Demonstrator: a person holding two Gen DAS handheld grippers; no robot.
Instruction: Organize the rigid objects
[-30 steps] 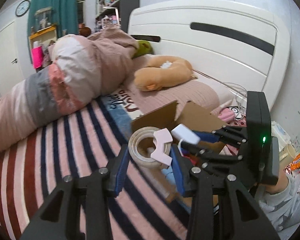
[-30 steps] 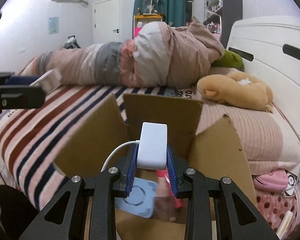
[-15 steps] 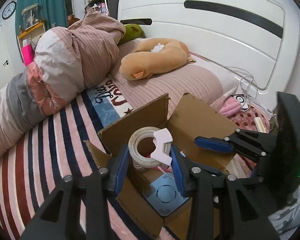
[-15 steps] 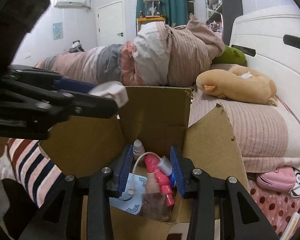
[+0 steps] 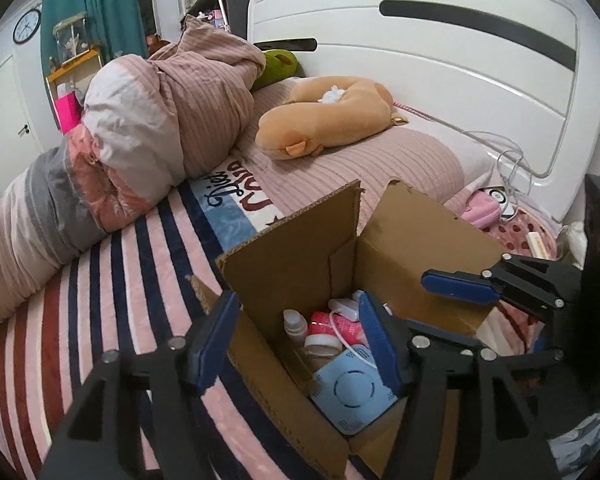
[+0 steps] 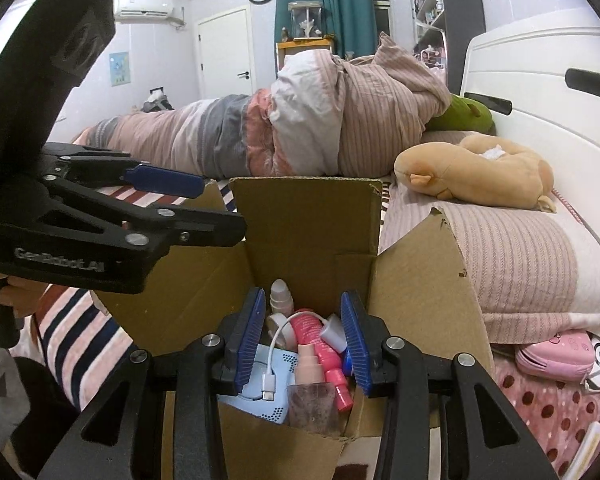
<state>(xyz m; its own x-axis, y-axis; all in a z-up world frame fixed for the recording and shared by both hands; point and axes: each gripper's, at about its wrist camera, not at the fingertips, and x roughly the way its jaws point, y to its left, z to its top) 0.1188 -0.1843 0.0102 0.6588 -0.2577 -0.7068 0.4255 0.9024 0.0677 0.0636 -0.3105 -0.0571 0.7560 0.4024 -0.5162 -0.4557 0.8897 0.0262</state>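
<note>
Over the cardboard box (image 6: 308, 216) on the bed, left gripper (image 5: 296, 344) and right gripper (image 6: 304, 336) both hang apart, empty. Pink bottle (image 6: 320, 344) lies inside: light, stiff, slick plastic; grab mid-body across the width.

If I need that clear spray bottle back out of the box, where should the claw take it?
Take the clear spray bottle by its pinkish pump head, coming from above with the right claw. It stands roughly upright at the cardboard box's near wall, with a pink bottle crowding its right side; only the head looks free.
</note>
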